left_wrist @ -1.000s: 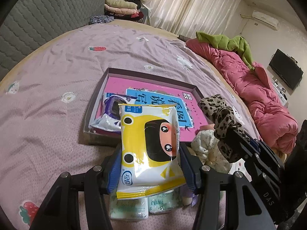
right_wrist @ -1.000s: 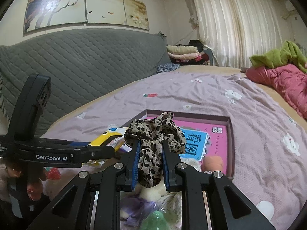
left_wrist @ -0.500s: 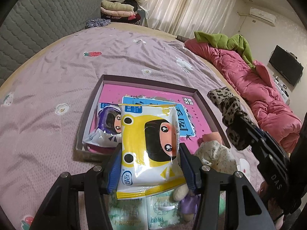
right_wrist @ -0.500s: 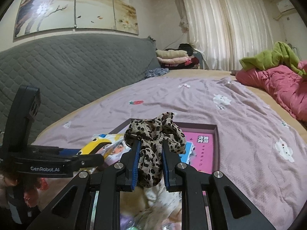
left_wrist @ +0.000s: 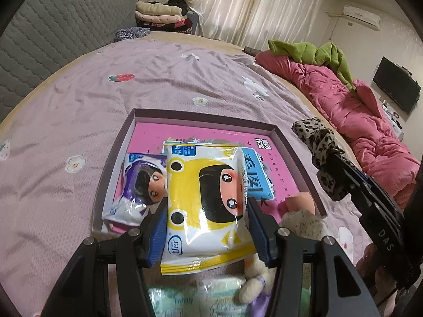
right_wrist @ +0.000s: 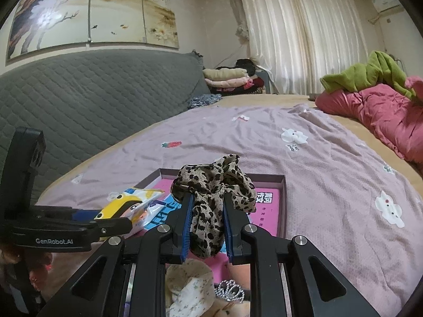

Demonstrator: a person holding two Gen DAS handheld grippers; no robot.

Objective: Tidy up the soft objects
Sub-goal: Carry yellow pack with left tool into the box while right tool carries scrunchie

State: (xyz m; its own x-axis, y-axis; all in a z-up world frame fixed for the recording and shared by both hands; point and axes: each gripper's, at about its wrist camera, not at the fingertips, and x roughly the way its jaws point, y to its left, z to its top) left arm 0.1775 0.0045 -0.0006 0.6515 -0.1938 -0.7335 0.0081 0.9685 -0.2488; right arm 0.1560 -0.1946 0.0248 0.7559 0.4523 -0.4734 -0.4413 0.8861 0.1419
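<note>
**Two grippers, two soft things**

The left gripper (left_wrist: 207, 227) squeezes one yellow wipes pack (left_wrist: 205, 200) above the tray (left_wrist: 111, 163) on the bed (left_wrist: 79, 100). The right gripper (right_wrist: 206, 227) pinches one leopard scrunchie (right_wrist: 214, 192). One purple pack (left_wrist: 134, 187) lies inside the tray.

The left gripper (right_wrist: 66, 233) is showing "GenRobot.AI" in white. The right gripper (left_wrist: 380, 227) is bearing "DAS" (rest hidden). The yellow wipes pack (left_wrist: 206, 200) is displaying "Jer"

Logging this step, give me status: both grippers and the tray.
Left gripper shut on yellow tissue pack. Right gripper shut on leopard-print scrunchie. Shallow tray holds purple pack.
</note>
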